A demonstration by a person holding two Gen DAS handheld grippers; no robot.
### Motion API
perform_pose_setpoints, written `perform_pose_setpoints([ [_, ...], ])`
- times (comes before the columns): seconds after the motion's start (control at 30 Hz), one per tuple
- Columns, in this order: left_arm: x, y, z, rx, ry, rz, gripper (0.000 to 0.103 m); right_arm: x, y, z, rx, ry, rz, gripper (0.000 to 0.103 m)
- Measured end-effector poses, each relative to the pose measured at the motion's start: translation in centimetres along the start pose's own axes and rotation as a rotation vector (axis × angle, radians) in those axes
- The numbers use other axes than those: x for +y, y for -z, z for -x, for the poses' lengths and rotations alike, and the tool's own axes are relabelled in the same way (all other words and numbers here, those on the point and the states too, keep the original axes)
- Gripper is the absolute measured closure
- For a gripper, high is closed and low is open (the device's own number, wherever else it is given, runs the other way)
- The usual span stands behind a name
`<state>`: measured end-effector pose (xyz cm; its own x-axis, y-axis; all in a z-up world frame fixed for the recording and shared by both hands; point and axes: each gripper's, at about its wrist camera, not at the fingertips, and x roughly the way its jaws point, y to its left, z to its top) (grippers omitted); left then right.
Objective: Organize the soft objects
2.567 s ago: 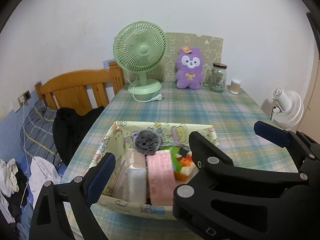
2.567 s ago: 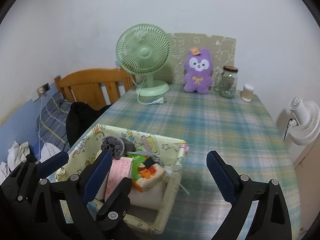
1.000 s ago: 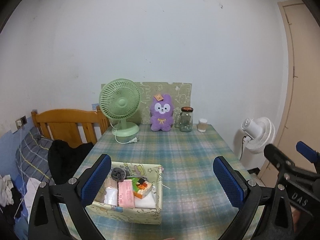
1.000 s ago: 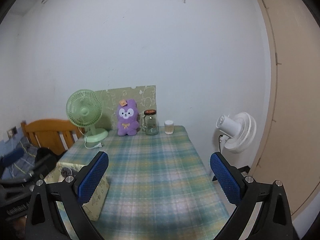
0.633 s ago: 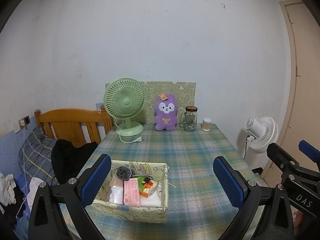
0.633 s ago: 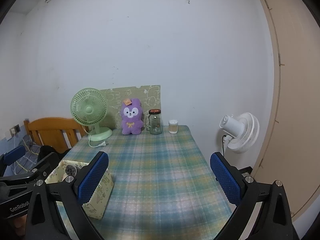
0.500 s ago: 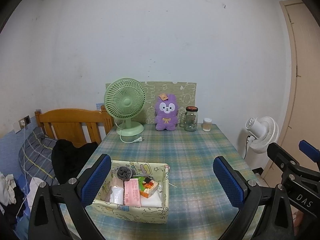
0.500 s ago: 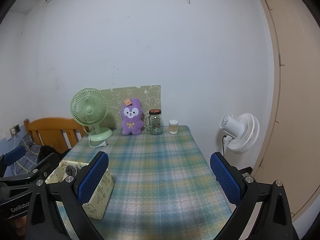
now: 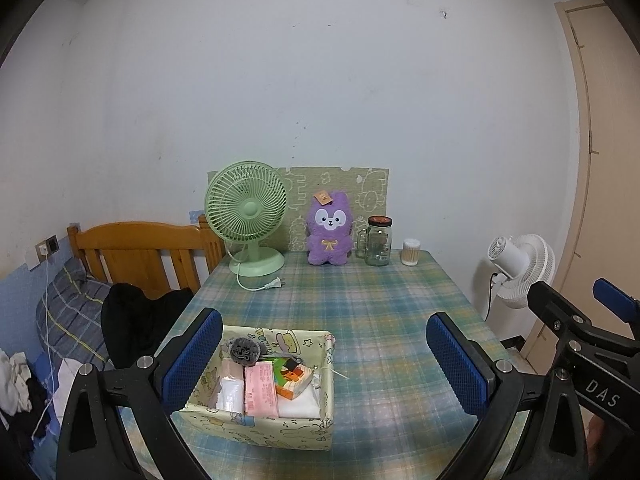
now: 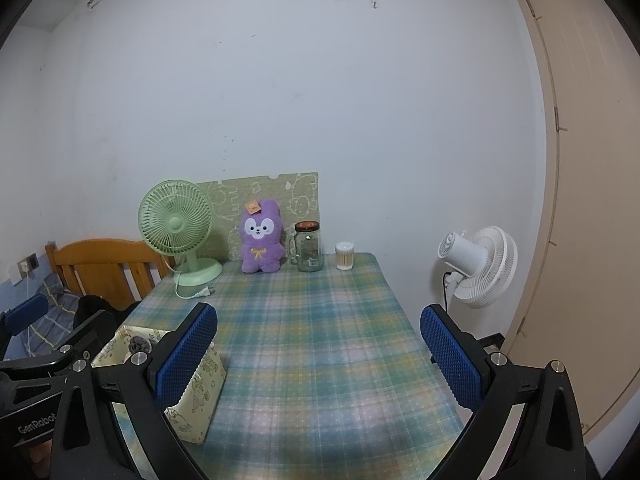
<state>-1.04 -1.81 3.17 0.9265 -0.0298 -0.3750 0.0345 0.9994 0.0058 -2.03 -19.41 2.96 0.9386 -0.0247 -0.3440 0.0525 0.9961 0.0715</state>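
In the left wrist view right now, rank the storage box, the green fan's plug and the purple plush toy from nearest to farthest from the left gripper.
1. Storage box: just ahead of the open left gripper, toward its left finger.
2. Fan plug: mid-table, left of centre.
3. Purple plush toy: far edge, against the wall board.

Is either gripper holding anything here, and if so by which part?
Nothing is held. The left gripper and right gripper both stand wide open with only the plaid tablecloth between their blue pads.

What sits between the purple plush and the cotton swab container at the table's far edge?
A lidded glass jar stands between the purple plush and the cotton swab container, clearest in the right wrist view.
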Motion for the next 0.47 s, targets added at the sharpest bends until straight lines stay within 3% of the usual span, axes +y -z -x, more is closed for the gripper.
perform_pose_setpoints([
  [0.47,-0.24,-0.03,-0.34,0.013,0.003,0.002,0.000,-0.15,-0.10,-0.43,0.008,0.003,-0.008,0.000],
])
